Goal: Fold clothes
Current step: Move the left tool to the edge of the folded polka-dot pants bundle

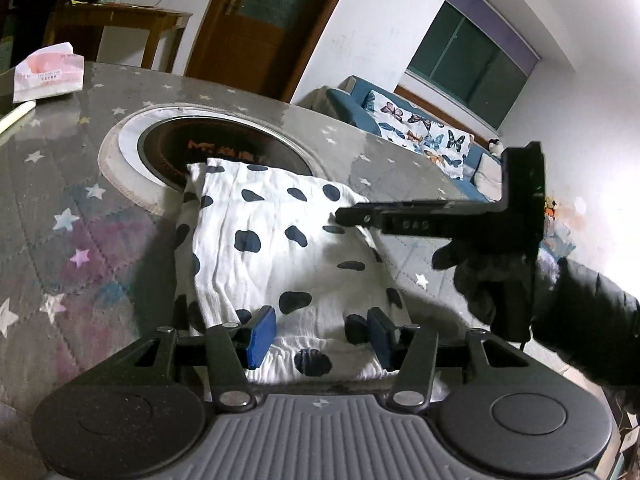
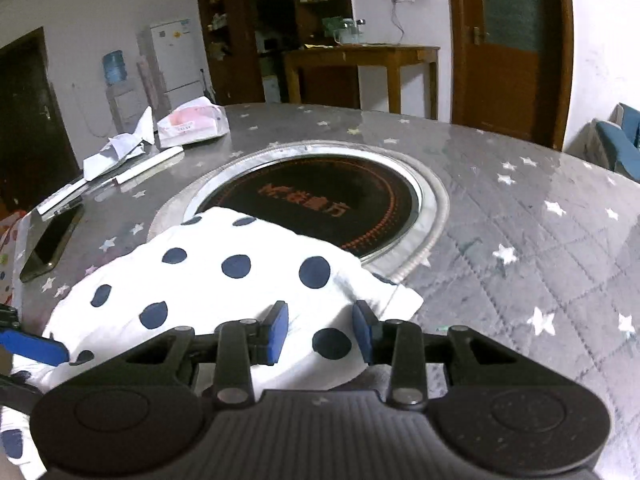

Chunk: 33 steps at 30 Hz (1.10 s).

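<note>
Left wrist view: the left gripper (image 1: 320,336) hangs low over the near edge of the cloth (image 1: 280,248), a white piece with dark blue spots, lying folded on the table (image 1: 80,240). Its blue pads (image 1: 262,336) stand apart with cloth showing between them, and neither pad presses on it. The far end of the cloth overlaps the rim of the round cooktop (image 1: 224,148) set in the table. From the right, the right gripper (image 1: 348,216) reaches in over the cloth's right edge, held by a gloved hand (image 1: 488,280). A tissue pack (image 1: 48,74) lies far left.

Right wrist view: the right gripper (image 2: 320,332) sits above the cloth (image 2: 208,276), its pads (image 2: 278,332) narrowly apart and clear of the fabric. A blue pad of the left gripper (image 2: 36,350) shows at the left edge. The cloth's far corner lies on the cooktop (image 2: 320,204). A phone (image 2: 52,240) lies left on the table (image 2: 520,220).
</note>
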Available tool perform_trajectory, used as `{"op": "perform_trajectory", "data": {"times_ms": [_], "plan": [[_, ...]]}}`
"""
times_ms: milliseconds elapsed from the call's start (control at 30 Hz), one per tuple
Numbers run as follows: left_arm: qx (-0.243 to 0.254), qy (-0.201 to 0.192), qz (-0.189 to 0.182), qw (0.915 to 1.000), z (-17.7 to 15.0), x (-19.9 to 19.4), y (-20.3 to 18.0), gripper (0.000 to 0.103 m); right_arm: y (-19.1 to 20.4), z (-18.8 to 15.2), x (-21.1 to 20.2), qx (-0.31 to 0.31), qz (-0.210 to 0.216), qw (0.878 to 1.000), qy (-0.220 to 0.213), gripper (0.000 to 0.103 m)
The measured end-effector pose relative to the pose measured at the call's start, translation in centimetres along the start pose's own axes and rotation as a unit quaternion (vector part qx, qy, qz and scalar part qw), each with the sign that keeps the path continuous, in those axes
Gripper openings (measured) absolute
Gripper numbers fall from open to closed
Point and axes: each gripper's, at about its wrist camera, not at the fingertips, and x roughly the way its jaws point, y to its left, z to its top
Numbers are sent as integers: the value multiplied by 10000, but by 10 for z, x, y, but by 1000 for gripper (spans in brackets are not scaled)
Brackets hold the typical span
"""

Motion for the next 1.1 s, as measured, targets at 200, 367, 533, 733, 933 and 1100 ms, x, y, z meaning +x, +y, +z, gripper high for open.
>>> {"op": "perform_trajectory", "data": {"times_ms": [200, 367, 533, 733, 933, 1100], "plan": [[19, -126, -78, 9999, 8, -4, -5, 54, 11, 21, 0, -220, 125, 9996, -146, 35], [-46, -116, -88, 9999, 9, -1, -3, 54, 9, 21, 29, -169, 108, 9997, 157, 36], [-125, -38, -101, 9999, 5, -3, 3, 55, 19, 28, 25, -484, 164, 9986, 136, 36], [-178, -117, -112, 9997, 7, -5, 4, 55, 58, 47, 37, -1082, 835, 9901, 306, 36], [-168, -55, -98, 9998, 1, -3, 7, 55, 88, 52, 75, -1644, 1042, 9787, 656, 36], [-176, -37, -94, 9998, 0, -3, 6, 55, 84, 62, 85, -1426, 1069, 9818, 659, 36]]}}
